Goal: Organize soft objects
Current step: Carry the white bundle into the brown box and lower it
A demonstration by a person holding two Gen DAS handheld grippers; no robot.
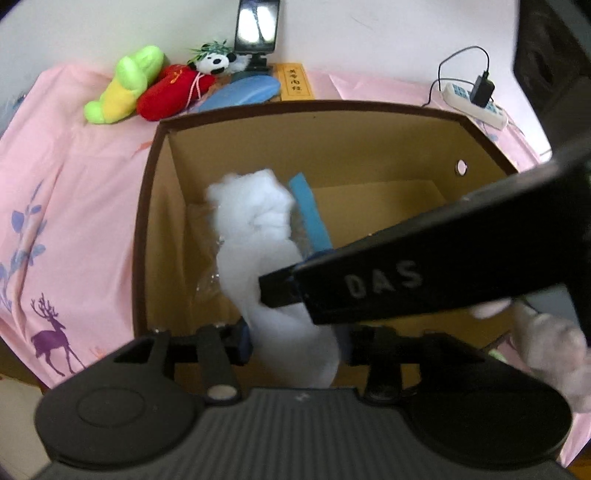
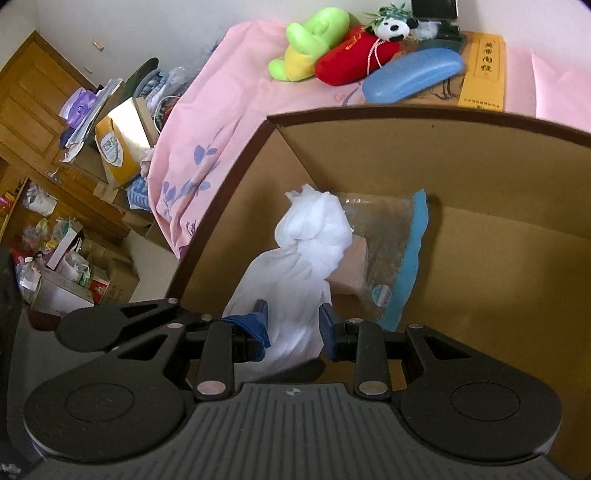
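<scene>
A white wad of soft stuffing (image 1: 266, 236) hangs over the open cardboard box (image 1: 332, 144). My left gripper (image 1: 295, 343) is shut on its lower end. My right gripper (image 2: 293, 325) is shut on the same white stuffing (image 2: 306, 243), and its black body (image 1: 424, 266) crosses the left wrist view. Inside the box (image 2: 461, 155) lies a clear bag with a blue strip (image 2: 410, 258) and a pink item (image 2: 352, 266). On the pink sheet behind sit a green and yellow plush (image 1: 125, 85), a red plush (image 1: 171, 92) and a panda plush (image 1: 216, 61).
A blue case (image 1: 243, 92) and a yellow book (image 1: 295, 81) lie behind the box. A power strip with a charger (image 1: 476, 99) is at the back right. A phone on a stand (image 1: 256, 26) faces me. Clutter and a wooden door (image 2: 33, 110) fill the room's left side.
</scene>
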